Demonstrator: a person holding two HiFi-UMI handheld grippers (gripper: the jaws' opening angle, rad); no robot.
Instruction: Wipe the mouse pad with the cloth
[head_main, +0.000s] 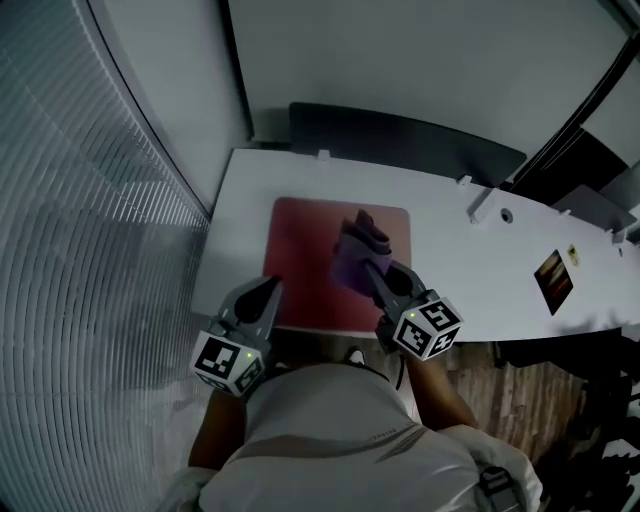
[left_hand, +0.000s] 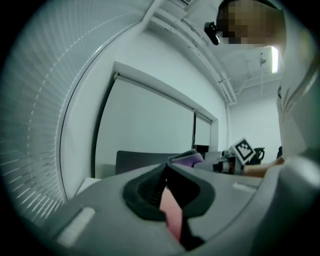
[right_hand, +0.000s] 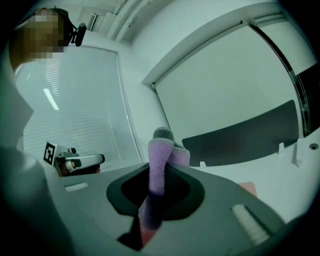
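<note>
Though the right gripper (head_main: 372, 268) covers the near end of the cloth (head_main: 358, 240), its jaws are seen clamped on it. The cloth is a fuzzy purple strip, its length running toward the frame's top and slightly right, bunched at the far end. It lies on the mouse pad (head_main: 300, 260), a matte red rounded rectangle at the centre of the white desk (head_main: 450, 250). The left gripper (head_main: 272, 287), jaws together, sits at the pad's left edge, apparently touching it.
</note>
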